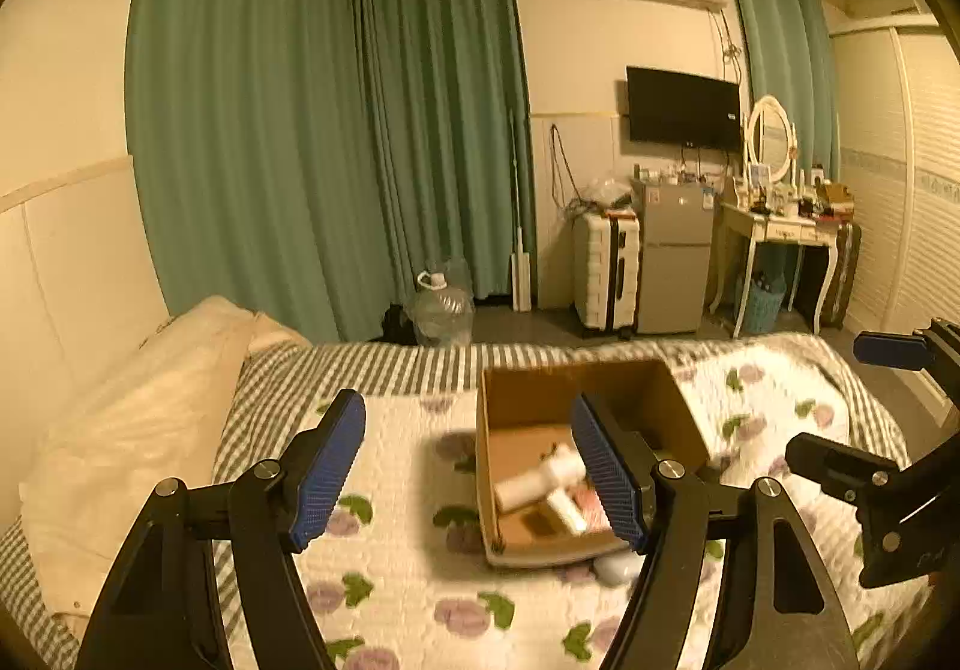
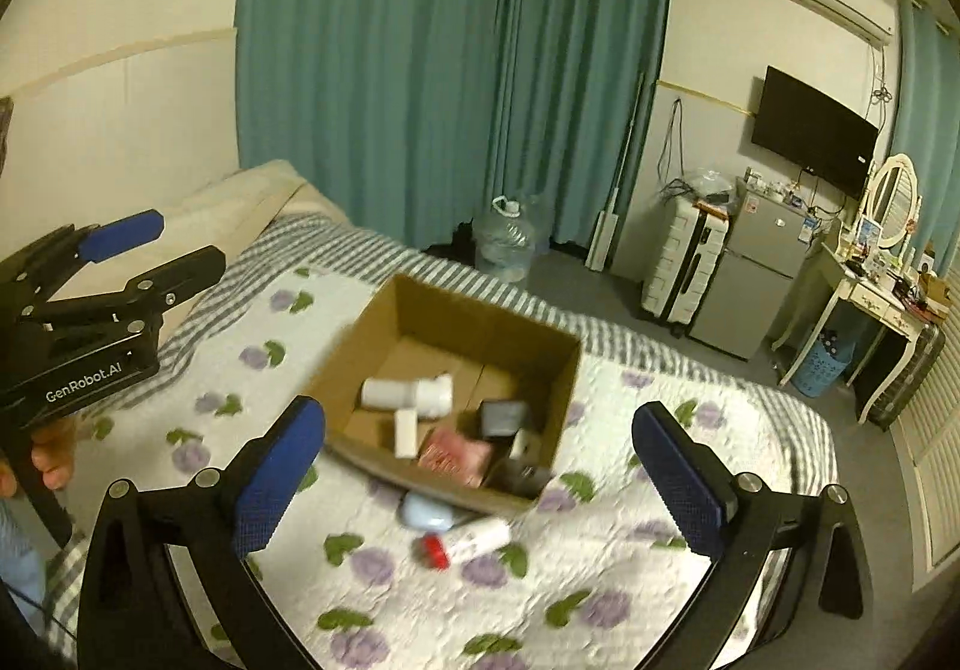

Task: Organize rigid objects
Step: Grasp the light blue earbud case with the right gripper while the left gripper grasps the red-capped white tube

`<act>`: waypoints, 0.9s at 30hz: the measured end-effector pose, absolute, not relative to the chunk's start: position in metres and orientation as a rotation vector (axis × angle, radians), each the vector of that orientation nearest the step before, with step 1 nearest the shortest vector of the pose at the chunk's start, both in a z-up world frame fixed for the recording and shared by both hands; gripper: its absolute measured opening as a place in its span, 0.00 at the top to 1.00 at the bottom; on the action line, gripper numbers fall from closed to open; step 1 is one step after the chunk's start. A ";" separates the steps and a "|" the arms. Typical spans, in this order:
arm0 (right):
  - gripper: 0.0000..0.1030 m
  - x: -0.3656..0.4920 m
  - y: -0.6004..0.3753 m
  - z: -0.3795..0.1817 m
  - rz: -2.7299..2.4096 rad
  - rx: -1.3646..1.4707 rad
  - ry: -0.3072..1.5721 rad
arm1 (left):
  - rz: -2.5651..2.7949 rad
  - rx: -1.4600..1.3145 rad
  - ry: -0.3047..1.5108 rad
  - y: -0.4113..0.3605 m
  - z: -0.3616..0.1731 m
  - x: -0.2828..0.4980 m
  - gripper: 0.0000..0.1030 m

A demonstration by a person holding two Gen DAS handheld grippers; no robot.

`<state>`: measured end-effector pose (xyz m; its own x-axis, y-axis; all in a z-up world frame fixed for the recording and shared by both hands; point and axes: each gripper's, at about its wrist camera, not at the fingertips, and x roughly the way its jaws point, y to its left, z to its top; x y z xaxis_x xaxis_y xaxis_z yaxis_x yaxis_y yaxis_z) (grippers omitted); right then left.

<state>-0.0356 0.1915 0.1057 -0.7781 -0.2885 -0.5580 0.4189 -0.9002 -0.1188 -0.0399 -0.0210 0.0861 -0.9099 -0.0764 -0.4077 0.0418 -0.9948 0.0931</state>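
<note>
1. Left wrist view: my left gripper (image 1: pixel 468 469) hangs above the floral quilted bed (image 1: pixel 390 580), fingers spread wide and holding nothing. The open brown cardboard box (image 1: pixel 510 406) lies just beyond my fingertips, with white plastic bottles (image 1: pixel 540 481) inside. I judge a low reach could clip the near wall and shove the box across the soft quilt.

2. Right wrist view: my right gripper (image 2: pixel 480 475) is also wide and empty, tilted down. Below my fingers, outside the box, lie a pale blue rounded object (image 2: pixel 426 511) and a white tube with red cap (image 2: pixel 468 541). Either could roll away under a poorly centred pinch.
</note>
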 end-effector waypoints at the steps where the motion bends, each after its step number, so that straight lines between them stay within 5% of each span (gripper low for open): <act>1: 0.00 -0.033 0.188 0.097 -2.615 0.790 0.338 | -3.004 0.667 -0.133 -0.022 0.079 -0.038 0.28; 17: 0.02 -0.068 0.168 -0.043 -2.517 1.088 0.307 | -2.860 1.086 -0.087 -0.037 -0.069 -0.077 0.28; 23: 0.12 -0.100 0.141 -0.085 -2.442 1.180 0.390 | -2.791 1.190 -0.017 -0.049 -0.095 -0.092 0.28; 25: 0.28 -0.109 0.134 -0.095 -2.425 1.211 0.419 | -2.781 1.219 0.001 -0.050 -0.101 -0.095 0.28; 27: 0.30 -0.119 0.131 -0.107 -2.406 1.257 0.430 | -2.771 1.241 0.010 -0.051 -0.105 -0.097 0.28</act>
